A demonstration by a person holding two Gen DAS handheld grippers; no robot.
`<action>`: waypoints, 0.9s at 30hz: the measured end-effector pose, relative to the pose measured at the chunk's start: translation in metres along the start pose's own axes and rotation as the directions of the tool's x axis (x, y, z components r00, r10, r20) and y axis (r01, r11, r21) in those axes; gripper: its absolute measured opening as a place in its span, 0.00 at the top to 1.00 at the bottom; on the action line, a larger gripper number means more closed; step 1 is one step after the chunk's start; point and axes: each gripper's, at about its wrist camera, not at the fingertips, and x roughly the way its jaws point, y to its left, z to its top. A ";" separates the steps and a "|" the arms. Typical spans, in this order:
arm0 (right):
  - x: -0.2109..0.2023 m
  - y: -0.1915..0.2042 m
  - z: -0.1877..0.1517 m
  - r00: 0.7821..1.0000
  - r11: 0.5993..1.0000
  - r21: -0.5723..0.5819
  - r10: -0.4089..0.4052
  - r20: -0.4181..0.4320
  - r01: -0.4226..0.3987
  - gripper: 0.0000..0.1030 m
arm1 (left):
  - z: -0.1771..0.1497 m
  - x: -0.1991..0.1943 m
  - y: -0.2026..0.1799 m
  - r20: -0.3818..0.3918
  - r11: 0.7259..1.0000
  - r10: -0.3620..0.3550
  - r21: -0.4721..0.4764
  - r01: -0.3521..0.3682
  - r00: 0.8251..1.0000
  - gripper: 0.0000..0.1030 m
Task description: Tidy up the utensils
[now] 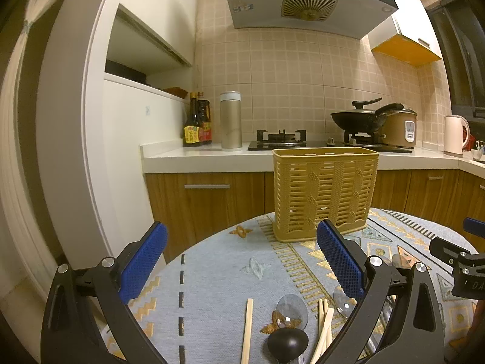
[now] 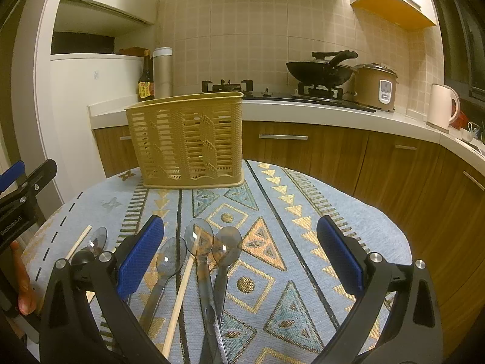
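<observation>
On the patterned woven tablecloth [image 2: 303, 212], both tools hover with nothing held: left gripper [image 1: 241, 261] and right gripper [image 2: 241, 257], jaws spread wide. Clear smoky plastic spoons [image 2: 198, 239] and thin wooden chopsticks [image 2: 182, 291] lie loose near the table's front edge. Slotted yellow plastic basket [image 2: 188, 142] stands upright at the far side. Judgement: utensils light, rigid; spoons likely slick, so pinch mid-handle. Chopsticks may roll; grip across the shaft.
</observation>
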 end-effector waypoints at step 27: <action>0.016 -0.008 0.015 0.987 0.999 0.042 -0.025 -0.158 0.032 0.41 | -0.012 0.059 0.034 -0.601 0.946 -0.234 0.043 0.323 0.764 0.45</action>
